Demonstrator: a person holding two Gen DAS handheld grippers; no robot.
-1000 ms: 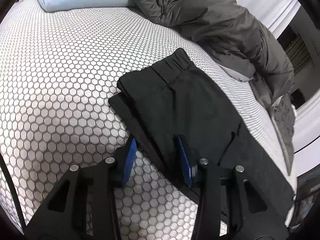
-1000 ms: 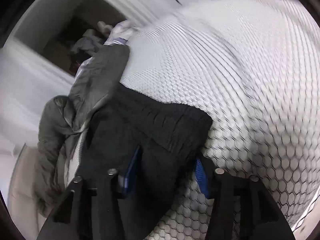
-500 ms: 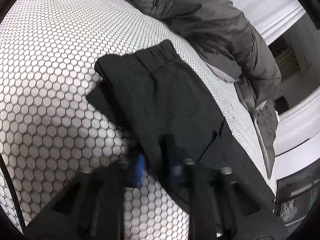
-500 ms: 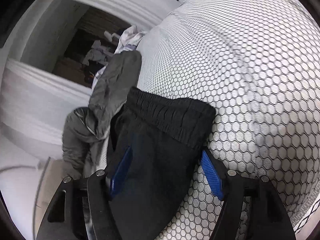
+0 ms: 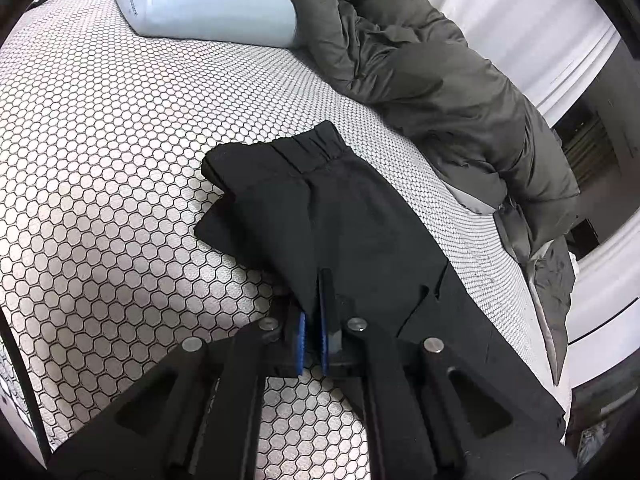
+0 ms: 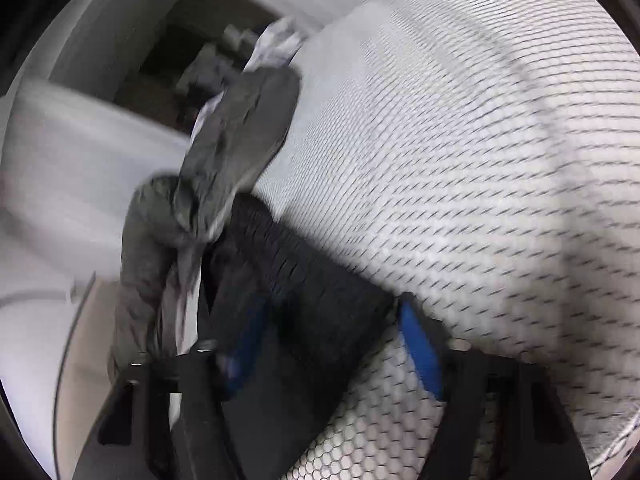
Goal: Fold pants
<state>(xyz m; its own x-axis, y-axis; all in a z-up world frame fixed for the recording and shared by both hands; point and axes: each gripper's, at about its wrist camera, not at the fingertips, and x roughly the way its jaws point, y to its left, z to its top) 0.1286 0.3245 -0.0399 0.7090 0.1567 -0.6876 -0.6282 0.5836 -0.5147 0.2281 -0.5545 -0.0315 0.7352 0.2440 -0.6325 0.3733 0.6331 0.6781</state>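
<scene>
pants: black soft-fabric pants with a gathered elastic waistband [image 5: 352,220] lie partly folded on the bed with the white honeycomb-print sheet [image 5: 120,152], waistband at the far end in the left wrist view.
left claw: the left claw [image 5: 313,312] is pressed together, its blue pads pinching a layered edge of the pants near the camera.
right claw: the right claw [image 6: 332,340] is spread wide, blue pads straddling the waistband end [image 6: 280,256]; the view is motion-blurred.
step: judged as taking hold for another fold; one end gripped, the other not yet.
next move: likely the right claw must close on the waistband, then both lift evenly so the layers stay aligned.
nearby: crumpled dark grey puffy duvet [image 5: 432,64] just beside the pants; pale blue pillow [image 5: 208,0] well apart.
containers: none visible.
</scene>
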